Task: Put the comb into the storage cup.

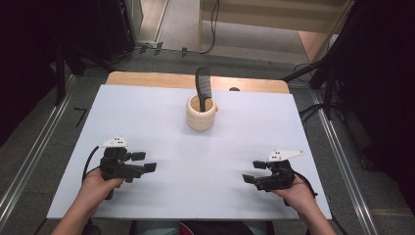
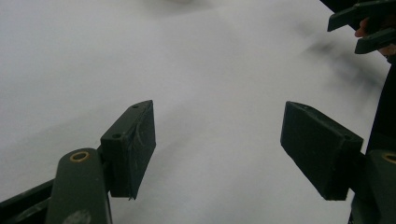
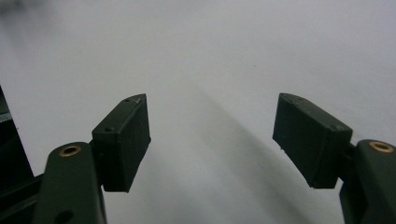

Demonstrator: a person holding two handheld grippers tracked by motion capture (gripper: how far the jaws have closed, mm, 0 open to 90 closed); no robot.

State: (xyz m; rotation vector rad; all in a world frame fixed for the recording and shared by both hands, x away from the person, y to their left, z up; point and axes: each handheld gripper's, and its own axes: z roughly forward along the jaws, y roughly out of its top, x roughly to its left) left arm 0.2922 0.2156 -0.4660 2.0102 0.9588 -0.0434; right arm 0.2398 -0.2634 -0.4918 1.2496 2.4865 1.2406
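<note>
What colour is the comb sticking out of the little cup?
The comb is black, clearest in the high view.

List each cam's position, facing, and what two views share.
High view: above the person's side, looking forward and down on the white table sheet, cream wooden cup holding a black comb; both hands, left claw, right claw.
Left gripper view: rides the left claw, open, facing bare sheet; shares the right claw with the high view.
Right gripper view: rides the right claw, open, facing bare sheet.
</note>
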